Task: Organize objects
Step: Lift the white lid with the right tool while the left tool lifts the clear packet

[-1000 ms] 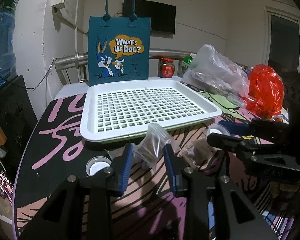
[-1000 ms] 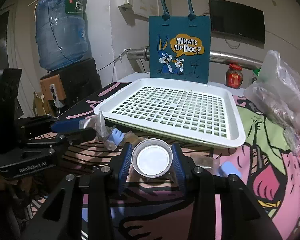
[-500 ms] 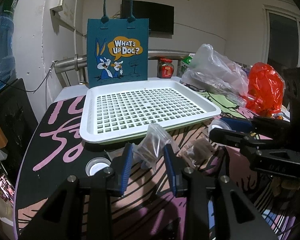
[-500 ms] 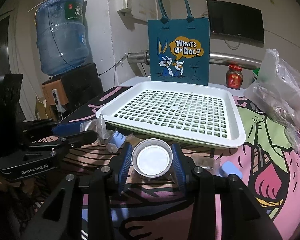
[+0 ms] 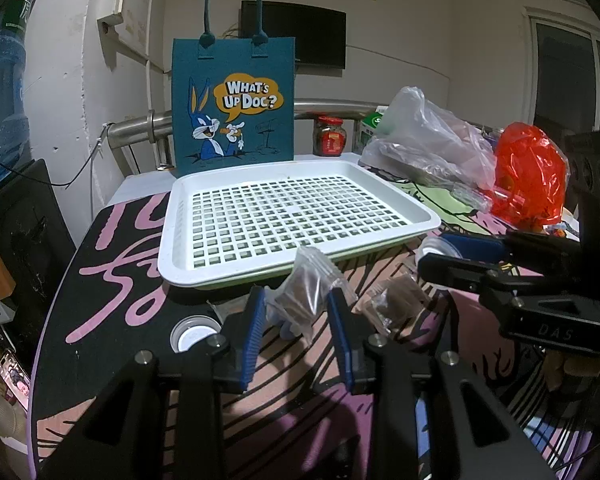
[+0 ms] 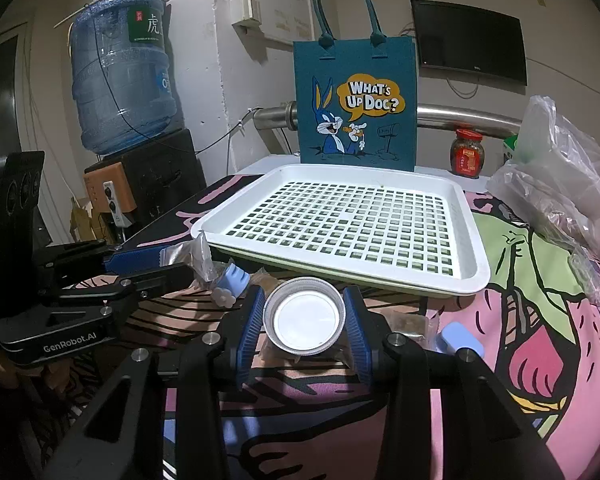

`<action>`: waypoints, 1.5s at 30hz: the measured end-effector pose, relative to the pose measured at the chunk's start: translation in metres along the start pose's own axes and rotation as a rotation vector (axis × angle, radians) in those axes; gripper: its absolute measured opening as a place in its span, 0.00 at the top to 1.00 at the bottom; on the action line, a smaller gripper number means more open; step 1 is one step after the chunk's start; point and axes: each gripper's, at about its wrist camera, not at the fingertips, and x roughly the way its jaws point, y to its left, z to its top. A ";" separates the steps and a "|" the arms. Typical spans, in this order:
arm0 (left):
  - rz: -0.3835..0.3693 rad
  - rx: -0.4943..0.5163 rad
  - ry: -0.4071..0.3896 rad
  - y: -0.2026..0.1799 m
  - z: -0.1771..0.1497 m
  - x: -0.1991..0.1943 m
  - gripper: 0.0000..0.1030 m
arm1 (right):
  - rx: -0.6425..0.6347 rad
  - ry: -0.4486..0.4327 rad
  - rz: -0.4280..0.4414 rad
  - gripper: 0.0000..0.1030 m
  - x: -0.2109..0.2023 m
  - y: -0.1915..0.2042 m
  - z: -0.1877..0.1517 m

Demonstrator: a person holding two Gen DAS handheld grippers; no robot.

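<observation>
Two things are in my grippers, both just before the near edge of the tray [image 5: 384, 236]. My left gripper [image 5: 296, 320] is clenched on a pouch [image 5: 306, 288] with brown filling: soft, light, slippery, so I grip its middle. My right gripper [image 6: 305, 320] clasps a lid [image 6: 304, 316] by its rim: stiff, light, and I judge it can pop out.
</observation>
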 end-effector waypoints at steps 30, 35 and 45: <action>0.001 0.005 0.007 -0.003 -0.002 0.002 0.70 | 0.001 0.002 0.001 0.61 0.000 -0.001 0.000; 0.003 0.004 0.009 -0.004 -0.003 0.003 0.70 | 0.002 0.004 0.002 0.61 0.001 -0.001 0.000; -0.011 0.030 0.065 -0.004 0.008 0.012 0.70 | -0.005 0.043 0.015 0.61 0.003 -0.003 0.007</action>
